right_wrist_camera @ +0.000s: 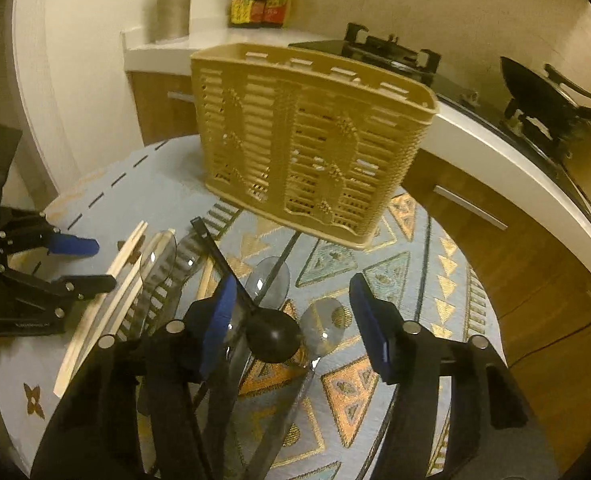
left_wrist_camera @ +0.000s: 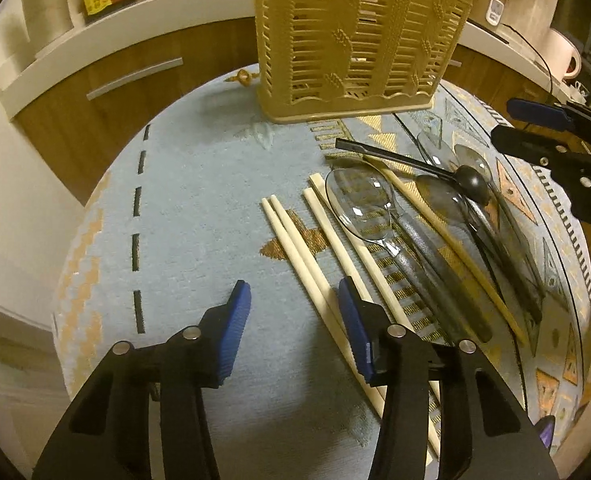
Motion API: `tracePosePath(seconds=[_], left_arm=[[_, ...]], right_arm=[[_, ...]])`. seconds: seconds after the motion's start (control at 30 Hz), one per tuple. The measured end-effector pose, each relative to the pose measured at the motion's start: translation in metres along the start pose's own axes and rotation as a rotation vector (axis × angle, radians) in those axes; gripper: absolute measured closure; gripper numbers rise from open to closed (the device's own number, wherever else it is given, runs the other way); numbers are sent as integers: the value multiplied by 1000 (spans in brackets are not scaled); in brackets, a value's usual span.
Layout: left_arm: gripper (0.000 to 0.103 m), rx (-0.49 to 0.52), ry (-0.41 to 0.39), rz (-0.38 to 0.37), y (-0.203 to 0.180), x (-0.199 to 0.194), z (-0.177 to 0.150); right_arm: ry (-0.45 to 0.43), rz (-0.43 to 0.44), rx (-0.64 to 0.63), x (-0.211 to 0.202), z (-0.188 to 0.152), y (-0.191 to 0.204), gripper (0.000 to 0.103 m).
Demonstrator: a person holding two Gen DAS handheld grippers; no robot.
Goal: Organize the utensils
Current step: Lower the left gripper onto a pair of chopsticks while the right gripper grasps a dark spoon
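A tan slotted utensil basket [left_wrist_camera: 359, 40] [right_wrist_camera: 307, 152] stands upright at the far side of the round table. Pale chopsticks [left_wrist_camera: 295, 256] [right_wrist_camera: 107, 280], clear plastic spoons [left_wrist_camera: 359, 204] [right_wrist_camera: 267, 284] and a black spoon [left_wrist_camera: 471, 184] [right_wrist_camera: 273, 340] lie in a loose heap on the patterned cloth. My left gripper [left_wrist_camera: 293, 284] [right_wrist_camera: 95, 264] hangs open over the cloth; a chopstick pair runs just inside its right finger, untouched by the pads. My right gripper [right_wrist_camera: 293, 280] [left_wrist_camera: 511, 122] is open above the black spoon's bowl, with nothing pinched.
The blue cloth [left_wrist_camera: 199, 200] covers a small round table whose edge drops off on every side. Behind it runs a white counter [right_wrist_camera: 495, 152] with wooden drawers, sauce bottles [right_wrist_camera: 261, 0], a hob with a black pan [right_wrist_camera: 543, 96] and a rice cooker [left_wrist_camera: 491, 0].
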State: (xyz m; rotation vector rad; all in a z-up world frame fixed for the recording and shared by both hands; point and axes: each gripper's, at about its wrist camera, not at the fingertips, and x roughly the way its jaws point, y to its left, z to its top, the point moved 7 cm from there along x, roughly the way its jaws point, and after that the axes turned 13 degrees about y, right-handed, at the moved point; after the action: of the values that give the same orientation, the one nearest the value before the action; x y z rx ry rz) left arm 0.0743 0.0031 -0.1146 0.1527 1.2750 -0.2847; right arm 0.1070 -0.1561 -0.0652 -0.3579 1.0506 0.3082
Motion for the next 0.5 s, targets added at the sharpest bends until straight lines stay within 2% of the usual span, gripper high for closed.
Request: tracePosePath(seconds=[0.13,0.2,0.33,0.4,0.5], left_arm=[[59,22,30,36,-3,4,8],[61,36,37,54,-5,5,10],[73,47,50,47,-2,6,14],[81,50,55,43,2,6,14],[85,49,62,22,7,5,15]], right_arm=[[44,57,-86,11,14,14,50],[67,88,-125,17,24,22,55],[162,161,-200,37,41,39,64],[197,181,-228,47,43,46,65],[234,176,-254,59,44,52,67]])
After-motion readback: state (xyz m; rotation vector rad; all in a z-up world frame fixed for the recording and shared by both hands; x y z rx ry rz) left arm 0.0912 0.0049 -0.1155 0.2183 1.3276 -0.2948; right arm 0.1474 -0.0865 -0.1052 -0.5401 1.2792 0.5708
